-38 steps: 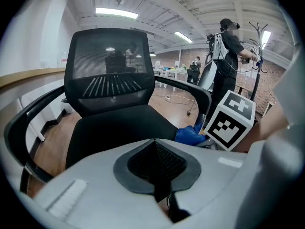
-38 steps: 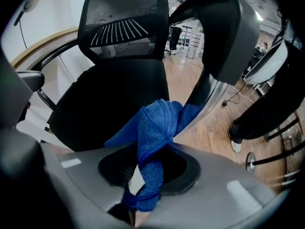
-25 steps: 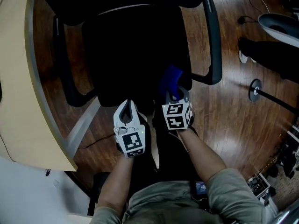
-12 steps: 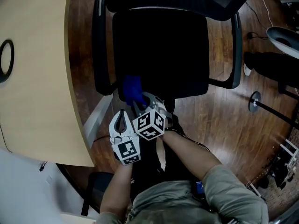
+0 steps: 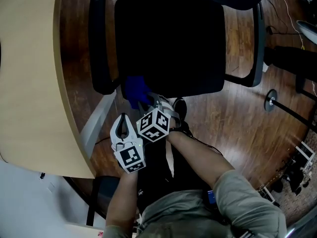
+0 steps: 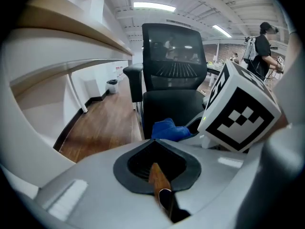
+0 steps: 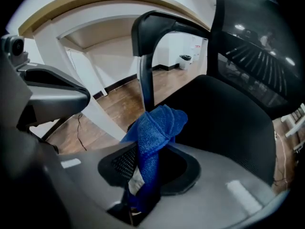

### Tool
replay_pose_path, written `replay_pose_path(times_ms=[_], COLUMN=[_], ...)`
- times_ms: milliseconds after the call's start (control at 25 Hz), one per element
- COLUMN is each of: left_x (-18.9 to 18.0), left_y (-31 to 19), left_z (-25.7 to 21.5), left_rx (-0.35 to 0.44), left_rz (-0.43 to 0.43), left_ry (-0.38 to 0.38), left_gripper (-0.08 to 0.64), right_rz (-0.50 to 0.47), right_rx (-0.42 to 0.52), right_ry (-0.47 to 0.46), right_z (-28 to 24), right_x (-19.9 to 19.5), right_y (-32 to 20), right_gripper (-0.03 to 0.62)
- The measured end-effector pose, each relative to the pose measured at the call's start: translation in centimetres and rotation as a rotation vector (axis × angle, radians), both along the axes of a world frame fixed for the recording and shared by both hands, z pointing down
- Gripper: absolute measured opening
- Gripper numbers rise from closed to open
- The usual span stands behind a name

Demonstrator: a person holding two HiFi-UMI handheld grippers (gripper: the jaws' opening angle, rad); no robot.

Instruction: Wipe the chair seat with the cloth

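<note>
Head view dim; gripper views fisheye-warped; ceiling light bright.

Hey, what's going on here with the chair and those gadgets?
A person holds a hand-held gripper in each hand in front of a black chair seat. The right hand-held gripper is clamped on a bunched blue cloth, held at the seat's front corner nearest the wooden desk; whether it touches the seat isn't clear. The left hand-held gripper is shut and empty, right beside it.
</note>
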State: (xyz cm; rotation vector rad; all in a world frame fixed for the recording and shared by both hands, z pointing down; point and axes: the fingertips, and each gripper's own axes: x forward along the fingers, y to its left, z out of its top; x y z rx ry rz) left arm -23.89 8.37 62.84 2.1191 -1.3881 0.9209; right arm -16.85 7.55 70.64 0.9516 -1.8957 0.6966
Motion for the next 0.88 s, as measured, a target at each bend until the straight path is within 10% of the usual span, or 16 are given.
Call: replay_pose_path(times_ms=[880], left_x=[26.4], left_y=[4.6], left_z=[-2.1], left_rx=[0.029], left_rz=[0.349], left_ry=[0.092], left_gripper=[0.005], right_rz=[0.527], right_rx=[-0.059], right_ry=[0.143], right_z=[-0.3], right_x=[32.4], right_y=[10.3], right_gripper=[0.103])
